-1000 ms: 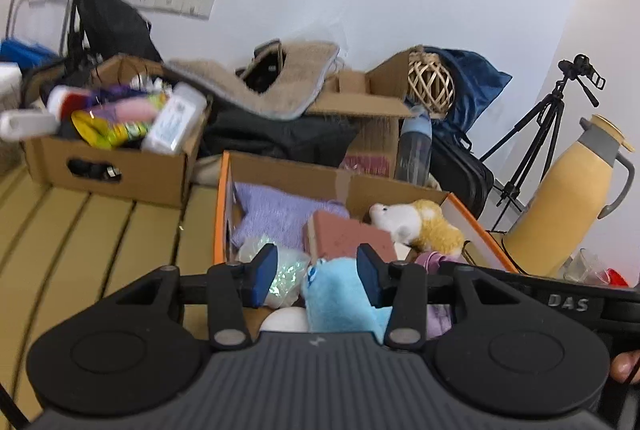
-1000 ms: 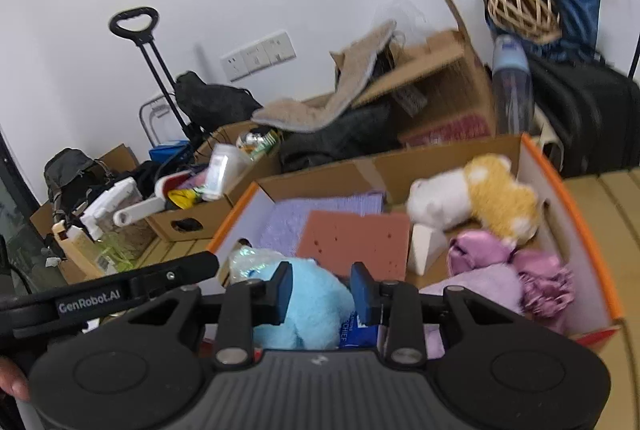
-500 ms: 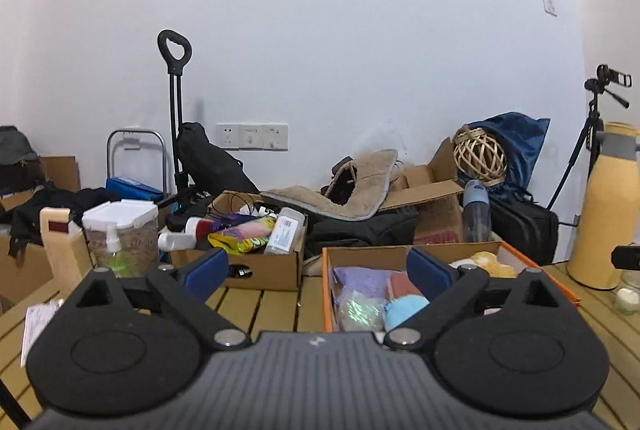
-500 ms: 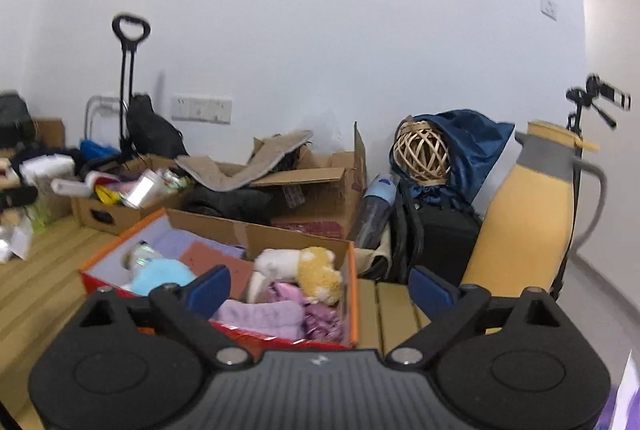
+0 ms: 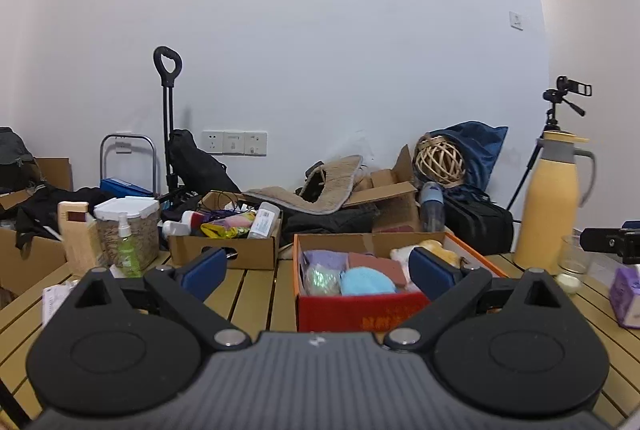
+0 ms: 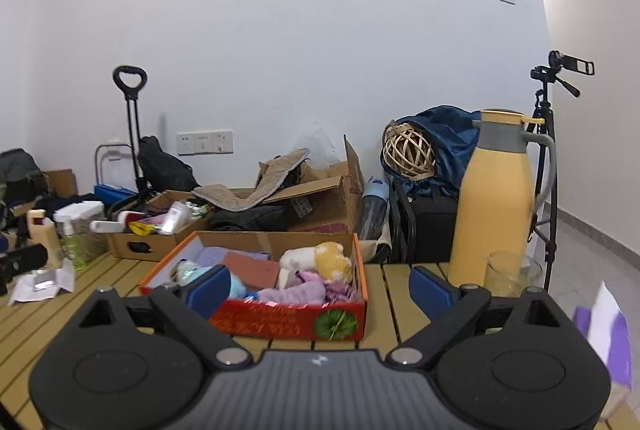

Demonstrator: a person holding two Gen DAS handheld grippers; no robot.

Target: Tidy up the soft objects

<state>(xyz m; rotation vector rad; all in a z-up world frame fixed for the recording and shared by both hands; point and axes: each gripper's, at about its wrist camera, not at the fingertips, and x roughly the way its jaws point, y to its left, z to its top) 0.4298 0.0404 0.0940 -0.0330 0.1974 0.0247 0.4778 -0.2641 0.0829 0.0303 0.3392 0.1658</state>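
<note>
Both grippers are spread wide with nothing between their fingers. The left gripper (image 5: 316, 272) and the right gripper (image 6: 318, 288) sit back from the red box (image 6: 280, 322) on the counter (image 6: 396, 290). The blue toy (image 5: 366, 282) and the other soft things lie inside the box.
</note>
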